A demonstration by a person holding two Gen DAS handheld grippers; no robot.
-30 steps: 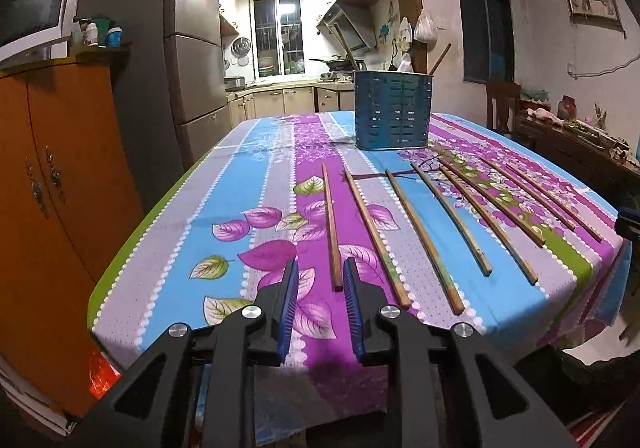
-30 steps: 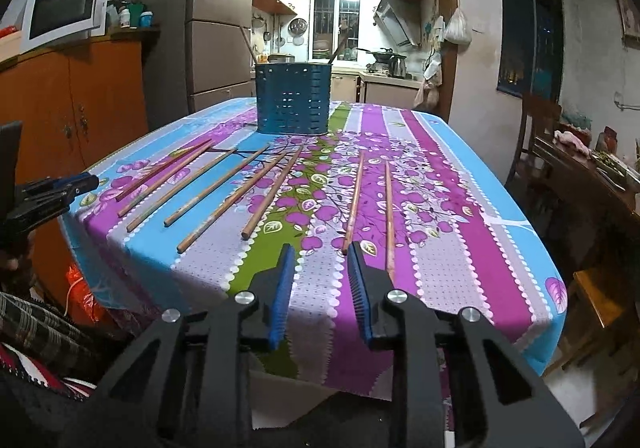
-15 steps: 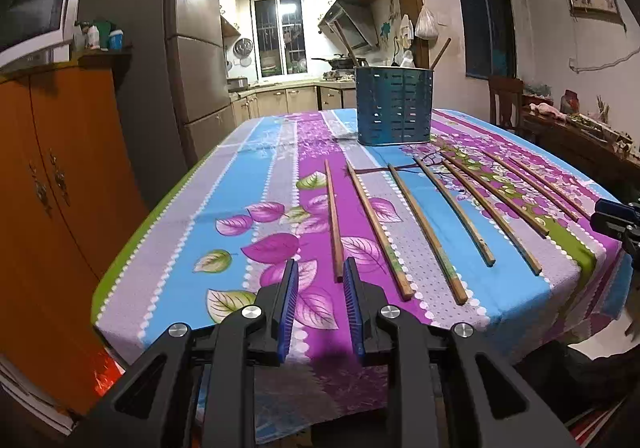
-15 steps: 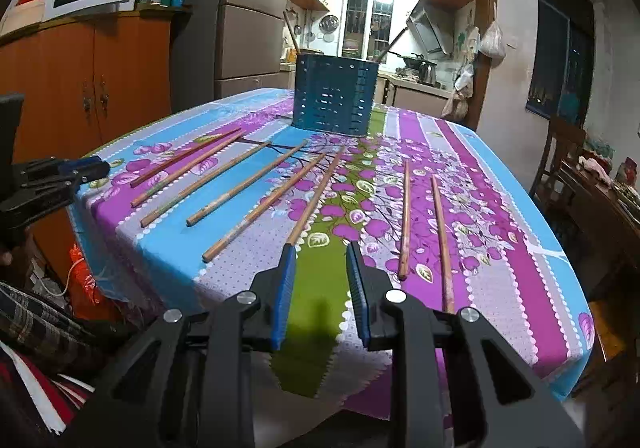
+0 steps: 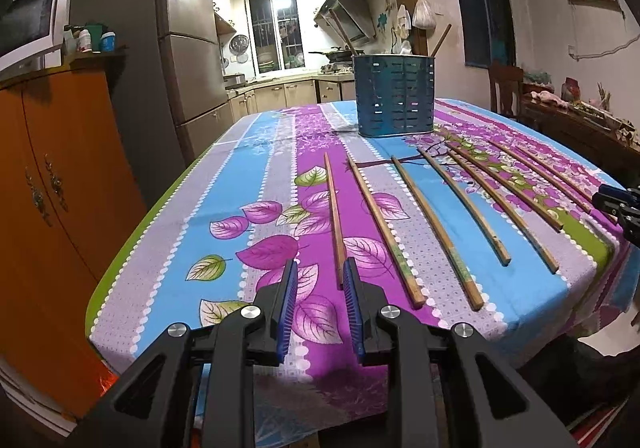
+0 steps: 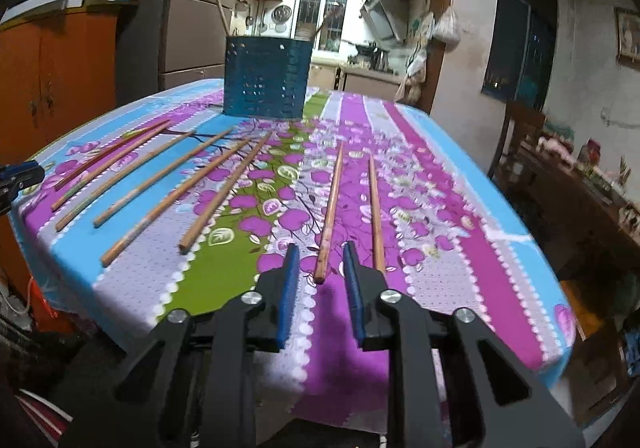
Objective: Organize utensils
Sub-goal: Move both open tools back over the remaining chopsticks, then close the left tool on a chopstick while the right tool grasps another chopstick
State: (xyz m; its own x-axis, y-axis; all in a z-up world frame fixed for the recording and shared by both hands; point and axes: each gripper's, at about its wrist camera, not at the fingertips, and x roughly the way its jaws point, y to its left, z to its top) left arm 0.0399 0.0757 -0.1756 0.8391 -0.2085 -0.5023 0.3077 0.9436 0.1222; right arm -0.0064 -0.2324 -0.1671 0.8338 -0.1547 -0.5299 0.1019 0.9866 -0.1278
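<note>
Left wrist view: my left gripper (image 5: 319, 280) low at desk (image 5: 168, 232) edge, released, leftmost chopstick (image 5: 335, 214) ending by its right finger, blue holder (image 5: 394, 96) far behind; right wrist view: my right gripper (image 6: 319, 268) released, chopstick (image 6: 329, 214) end between its fingertips, another chopstick (image 6: 375, 208) just right, holder (image 6: 266, 78) beyond.

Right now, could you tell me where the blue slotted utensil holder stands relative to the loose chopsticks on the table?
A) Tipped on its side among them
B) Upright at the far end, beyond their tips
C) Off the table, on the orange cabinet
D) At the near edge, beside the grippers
B: the blue slotted utensil holder stands upright beyond the far tips of the chopsticks, which lie fanned across the tablecloth.
</note>
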